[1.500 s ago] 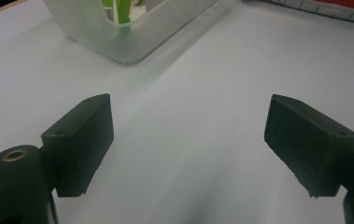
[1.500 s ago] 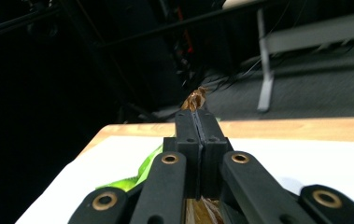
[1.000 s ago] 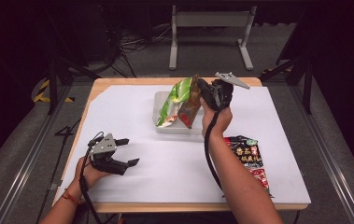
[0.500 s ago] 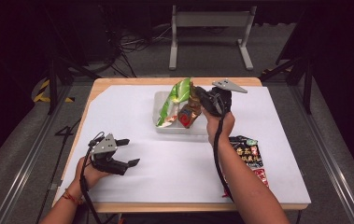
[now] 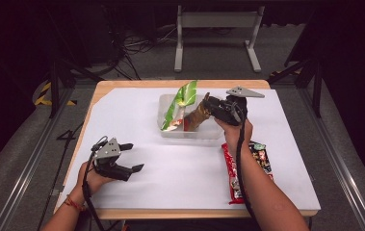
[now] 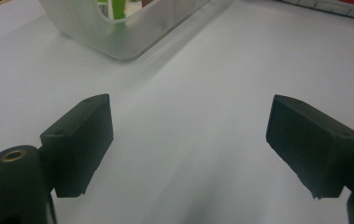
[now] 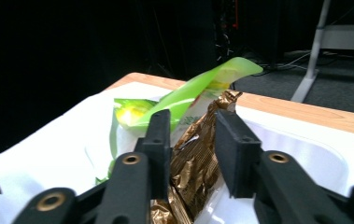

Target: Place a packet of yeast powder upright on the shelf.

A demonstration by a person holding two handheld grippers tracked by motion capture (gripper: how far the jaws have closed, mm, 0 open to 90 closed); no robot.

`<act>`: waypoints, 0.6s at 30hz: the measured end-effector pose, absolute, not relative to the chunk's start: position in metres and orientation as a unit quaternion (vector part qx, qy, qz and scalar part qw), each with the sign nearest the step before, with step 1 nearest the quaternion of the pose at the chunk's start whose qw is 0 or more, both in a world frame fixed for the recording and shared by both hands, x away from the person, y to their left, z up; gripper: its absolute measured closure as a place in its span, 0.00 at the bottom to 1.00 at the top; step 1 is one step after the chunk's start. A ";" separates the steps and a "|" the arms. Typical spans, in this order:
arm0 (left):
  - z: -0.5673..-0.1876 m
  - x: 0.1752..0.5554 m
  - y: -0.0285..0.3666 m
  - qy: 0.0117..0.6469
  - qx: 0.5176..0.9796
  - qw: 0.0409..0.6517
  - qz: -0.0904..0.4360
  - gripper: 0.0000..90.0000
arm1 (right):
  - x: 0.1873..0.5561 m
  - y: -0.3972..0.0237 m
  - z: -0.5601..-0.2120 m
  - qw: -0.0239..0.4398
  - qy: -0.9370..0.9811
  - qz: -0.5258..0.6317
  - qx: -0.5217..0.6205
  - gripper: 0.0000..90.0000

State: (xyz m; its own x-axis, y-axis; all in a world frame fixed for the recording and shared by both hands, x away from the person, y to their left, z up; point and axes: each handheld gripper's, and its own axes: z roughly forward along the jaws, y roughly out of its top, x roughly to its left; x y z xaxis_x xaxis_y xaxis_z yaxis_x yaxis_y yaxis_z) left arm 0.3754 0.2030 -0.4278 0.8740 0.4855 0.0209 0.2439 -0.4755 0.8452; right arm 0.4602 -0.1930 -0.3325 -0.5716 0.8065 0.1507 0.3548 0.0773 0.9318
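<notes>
The person is packing snack packets into a clear plastic bin (image 5: 189, 134) that is sitting just past the middle of the white-covered table (image 5: 170, 178), toward twelve o'clock; the right tongs (image 5: 208, 107) are reaching in over the bin's three o'clock wall, and their jaws have just been opening, so a gap is showing on either side of the crinkled brown packet (image 5: 197, 115) standing between them; in the right gripper view the pads are flanking the brown packet (image 7: 198, 158) rather than pinching it, which reads as a release now that the packet is resting inside the bin. It is leaning against the green packet (image 5: 180, 103), which is standing tall at the bin's nine o'clock side; propping the two upright against each other is probably saving room for more. A red packet (image 5: 259, 159) is lying flat on the table at about four o'clock from the bin, partly under the right forearm, close at hand and likely next to go in. The left tongs (image 5: 134, 156) are lying idle near the table's seven o'clock corner, jaws spread wide with nothing between them, pointing toward the bin (image 6: 132, 32) and keeping clear of the working side.
</notes>
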 end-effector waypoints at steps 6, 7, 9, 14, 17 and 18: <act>-0.427 0.375 0.204 0.215 0.848 0.467 0.131 0.18 | 0.458 -0.192 -0.332 0.207 0.715 0.535 0.401 0.67; -0.427 0.375 0.204 0.215 0.848 0.467 0.131 0.18 | 0.458 -0.192 -0.332 0.207 0.715 0.535 0.401 0.67; -0.427 0.375 0.205 0.217 0.847 0.468 0.132 0.18 | 0.457 -0.192 -0.331 0.207 0.725 0.527 0.392 0.66; -0.427 0.376 0.205 0.216 0.847 0.466 0.133 0.18 | 0.455 -0.194 -0.329 0.203 0.735 0.524 0.379 0.64; -0.428 0.376 0.205 0.216 0.847 0.467 0.132 0.18 | 0.450 -0.194 -0.324 0.209 0.751 0.515 0.357 0.63; -0.428 0.377 0.205 0.216 0.847 0.467 0.132 0.18 | 0.450 -0.194 -0.324 0.209 0.751 0.515 0.357 0.63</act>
